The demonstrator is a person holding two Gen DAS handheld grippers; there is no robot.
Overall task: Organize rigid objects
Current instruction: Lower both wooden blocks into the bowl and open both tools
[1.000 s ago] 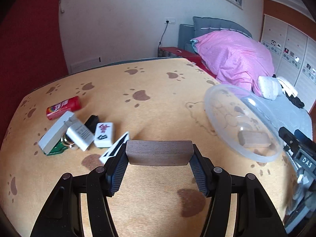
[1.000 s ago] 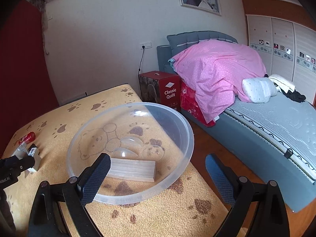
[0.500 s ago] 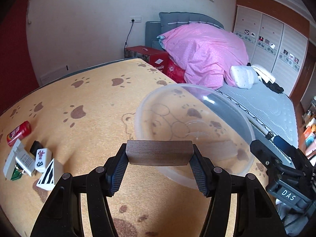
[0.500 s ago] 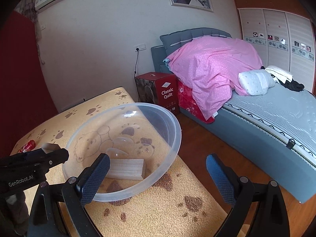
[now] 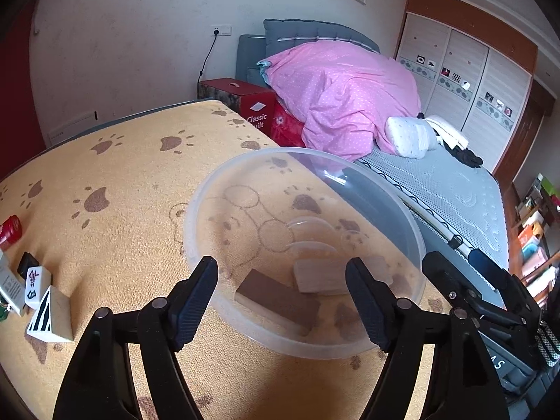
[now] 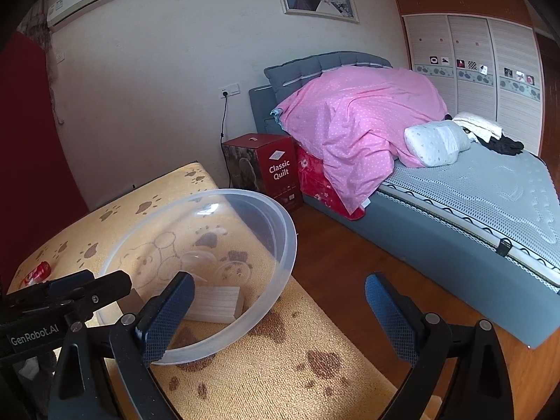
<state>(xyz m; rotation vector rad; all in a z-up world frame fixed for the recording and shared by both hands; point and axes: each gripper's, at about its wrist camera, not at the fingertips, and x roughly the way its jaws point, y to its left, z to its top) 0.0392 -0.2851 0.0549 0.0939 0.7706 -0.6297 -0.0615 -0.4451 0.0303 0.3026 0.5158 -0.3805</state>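
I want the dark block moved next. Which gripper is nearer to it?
Left. The left gripper hangs open right over the dark wooden block in the clear bowl; the right gripper sits open off the bowl's far side.

Soft even daylight, faint shadows, sharp focus, strong fisheye bending and black vignetted corners

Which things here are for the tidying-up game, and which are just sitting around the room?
For tidying: clear bowl, dark wooden block and pale wooden block inside it, striped block, mahjong tile, red can.

Just around: pink quilt, red quilt box, white pillow.
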